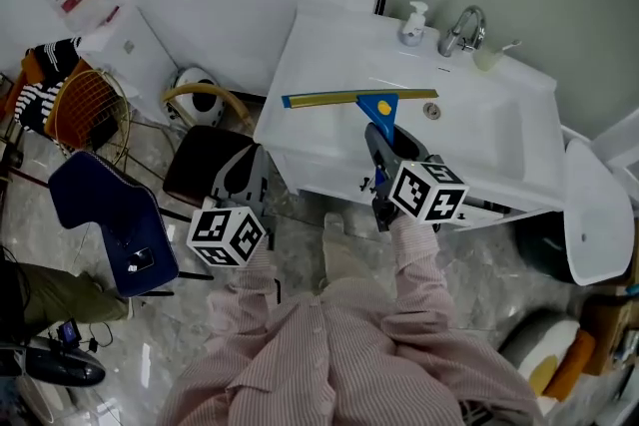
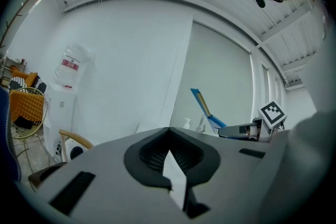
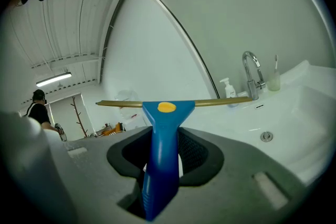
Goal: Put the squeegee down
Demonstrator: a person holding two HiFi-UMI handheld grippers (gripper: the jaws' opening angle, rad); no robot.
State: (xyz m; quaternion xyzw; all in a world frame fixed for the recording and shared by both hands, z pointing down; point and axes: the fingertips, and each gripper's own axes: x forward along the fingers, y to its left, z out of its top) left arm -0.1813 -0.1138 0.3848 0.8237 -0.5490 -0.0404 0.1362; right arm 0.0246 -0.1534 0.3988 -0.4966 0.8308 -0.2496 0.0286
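white sink (image 1: 479, 130) against the wall, with blue chair (image 1: 105, 214) well off to the left on the floor. over the sink's near part, blue-handled squeegee (image 1: 377, 105), blade level and crosswise, handle clamped between the jaws of the right gripper (image 1: 384, 143). short of the sink, left gripper (image 1: 245, 170), jaws closed together on nothing. at the basin's far edge, faucet (image 1: 461, 30) and soap bottle (image 1: 412, 23).
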